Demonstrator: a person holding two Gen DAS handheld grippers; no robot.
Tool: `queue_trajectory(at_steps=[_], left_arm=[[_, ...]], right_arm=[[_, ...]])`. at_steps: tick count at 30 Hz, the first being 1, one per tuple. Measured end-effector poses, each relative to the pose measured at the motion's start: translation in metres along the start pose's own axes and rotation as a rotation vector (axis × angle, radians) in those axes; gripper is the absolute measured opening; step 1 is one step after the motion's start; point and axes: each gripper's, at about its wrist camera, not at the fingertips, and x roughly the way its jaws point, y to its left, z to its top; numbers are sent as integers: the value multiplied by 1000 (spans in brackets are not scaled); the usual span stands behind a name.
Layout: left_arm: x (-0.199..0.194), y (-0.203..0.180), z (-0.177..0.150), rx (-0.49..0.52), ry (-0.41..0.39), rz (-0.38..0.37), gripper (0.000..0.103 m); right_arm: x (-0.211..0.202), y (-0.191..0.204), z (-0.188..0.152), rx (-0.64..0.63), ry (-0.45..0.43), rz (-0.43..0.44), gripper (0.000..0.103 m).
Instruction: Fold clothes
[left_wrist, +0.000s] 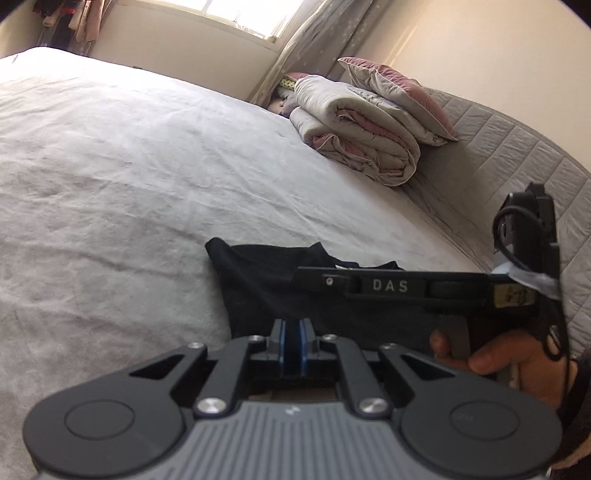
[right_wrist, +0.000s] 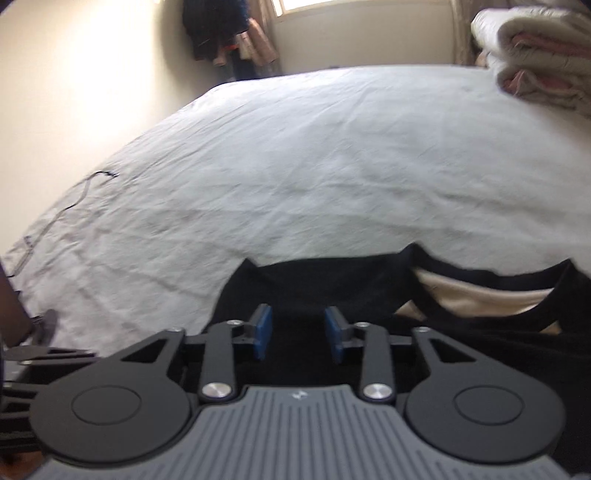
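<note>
Black top (right_wrist: 332, 291) lies at the near edge of the grey bedsheet (right_wrist: 295, 166), neckline showing toward 3 o'clock in right wrist view, pale lining inside. Left gripper (left_wrist: 291, 347) pinched narrow; dark cloth right at the tips, but held or not — cannot tell. Right gripper (right_wrist: 298, 332) partly apart, blue pads (right_wrist: 263, 330) over the fabric, not pressing it. Person's hand (left_wrist: 517, 365) on the right tool at 4 o'clock. Folded duvet (left_wrist: 354, 136) at 1 o'clock, well apart. Judgement: seat both pads on one hem edge, single layer, before lifting
</note>
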Motion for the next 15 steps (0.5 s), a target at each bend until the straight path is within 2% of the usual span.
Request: queue_trajectory(at_steps=[3, 5, 8, 15], left_arm=[[10, -1, -4, 32, 54, 52, 6], [11, 1, -6, 35, 64, 56, 6], [11, 4, -7, 31, 72, 54, 6], [12, 11, -8, -4, 75, 29, 7]], right_arm=[[6, 8, -5, -13, 51, 93, 25], [11, 19, -9, -69, 71, 117, 25], [23, 34, -13, -149, 75, 88, 25], [47, 35, 2, -161, 60, 79, 23]])
